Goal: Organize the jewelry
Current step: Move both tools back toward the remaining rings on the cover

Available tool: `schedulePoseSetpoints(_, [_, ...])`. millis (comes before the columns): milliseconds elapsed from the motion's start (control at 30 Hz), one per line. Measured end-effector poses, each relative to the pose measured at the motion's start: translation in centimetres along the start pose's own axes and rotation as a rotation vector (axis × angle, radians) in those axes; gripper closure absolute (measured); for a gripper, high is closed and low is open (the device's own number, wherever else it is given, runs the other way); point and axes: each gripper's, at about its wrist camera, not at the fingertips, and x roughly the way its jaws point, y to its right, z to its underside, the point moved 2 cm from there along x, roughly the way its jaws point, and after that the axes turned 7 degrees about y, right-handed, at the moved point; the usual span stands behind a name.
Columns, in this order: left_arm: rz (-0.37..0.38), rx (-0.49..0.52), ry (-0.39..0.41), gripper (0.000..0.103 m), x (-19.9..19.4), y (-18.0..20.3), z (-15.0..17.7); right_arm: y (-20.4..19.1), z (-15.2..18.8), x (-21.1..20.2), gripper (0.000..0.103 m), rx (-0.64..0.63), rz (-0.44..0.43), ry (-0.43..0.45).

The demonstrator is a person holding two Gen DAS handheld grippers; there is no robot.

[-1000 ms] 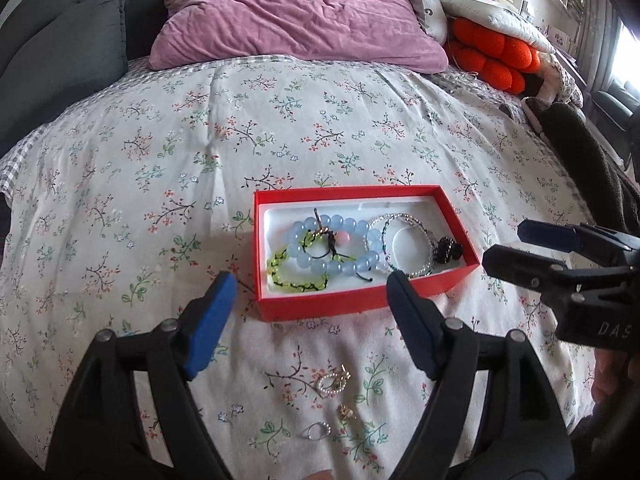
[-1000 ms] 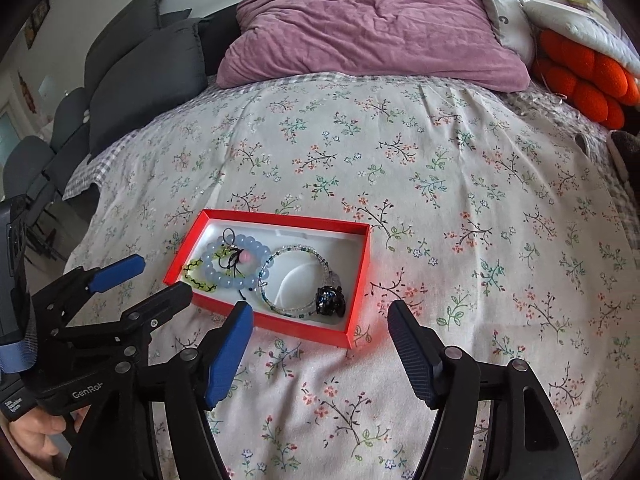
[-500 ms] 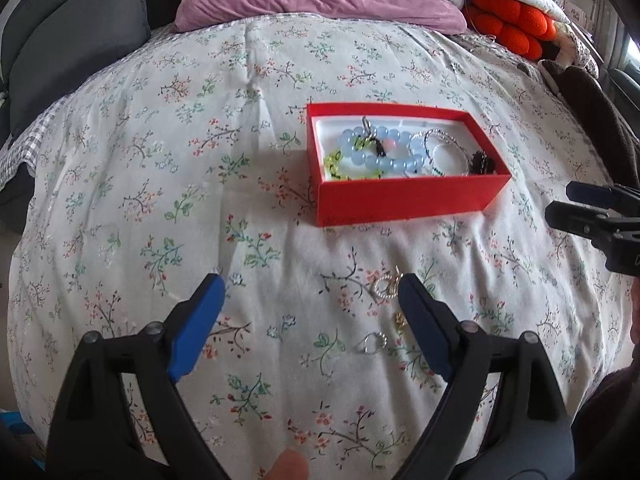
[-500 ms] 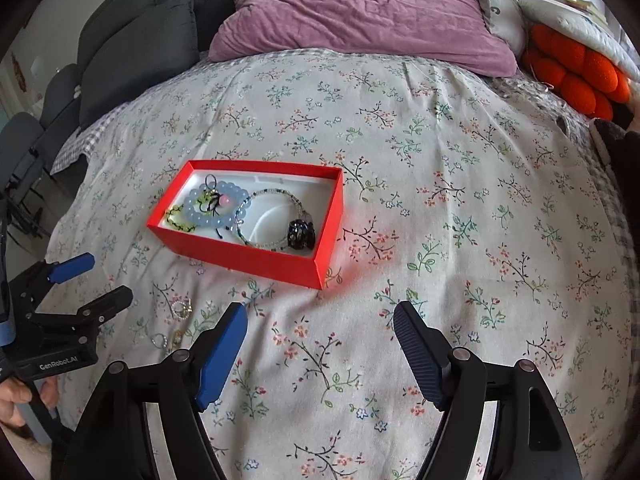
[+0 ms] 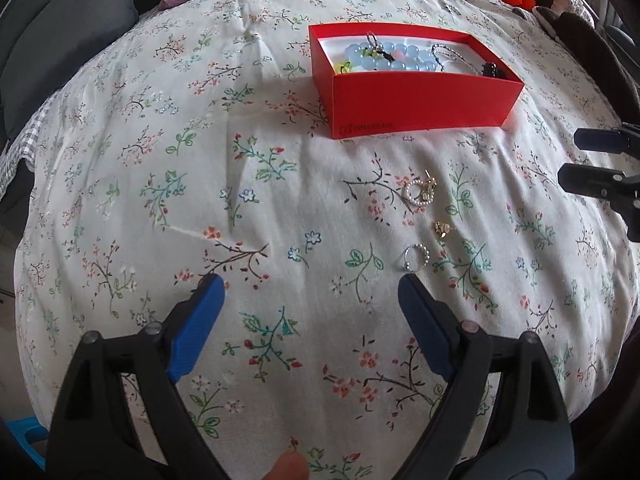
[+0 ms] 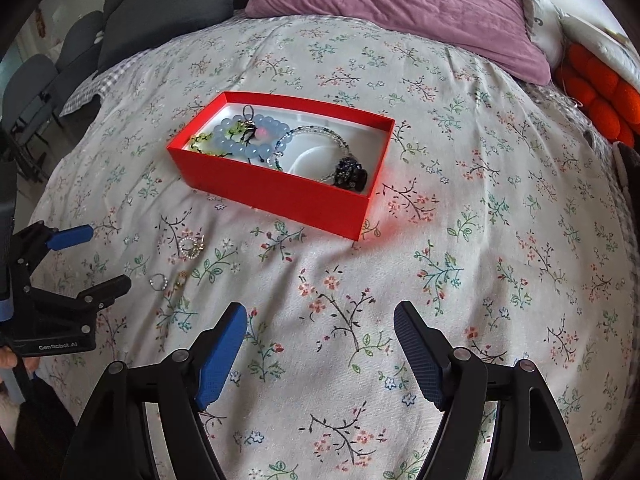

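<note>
On the flowered bedspread [image 5: 120, 184], three small pieces lay loose just ahead of the left gripper [image 5: 310, 300], nearer its right-hand finger: a pearl ring with a gold charm [image 5: 420, 192], a gold earring [image 5: 441, 228] below it, and a plain pearl ring [image 5: 416, 257] closest to that fingertip, none touching the pads. The left gripper was spread wide and empty, hovering over bare cloth. Beyond them sat the red box [image 5: 420, 100], holding a blue bead bracelet [image 6: 244, 136], a green bracelet [image 6: 200, 142], a thin beaded bangle [image 6: 316, 140] and a dark charm [image 6: 351, 174]. The right gripper [image 6: 318, 328] was also released, carrying nothing, well short of the box. White print on the box's front wall was too small to read; the left gripper's body read "GenRobot.AI" in the right wrist view.
</note>
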Motion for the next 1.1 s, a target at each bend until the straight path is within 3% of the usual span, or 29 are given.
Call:
schedulePoseSetpoints(567, [0.052,-0.039,-0.014,0.014,-0.1,-1.8,0.6,-3.5,-0.1,2.5,0.026,-0.044,-0.085,-0.011])
schedulePoseSetpoints(933, [-0.007,-0.005,-0.009,0.014,-0.5,-2.8,0.7,-5.7,-0.7,3.9,0.026,-0.082,-0.113,0.027])
schedulePoseSetpoints(1100, [-0.012,-0.065,-0.050,0.014,-0.2,-4.0,0.9,-6.5,-1.0,4.1,0.026,-0.105,-0.123,0.055])
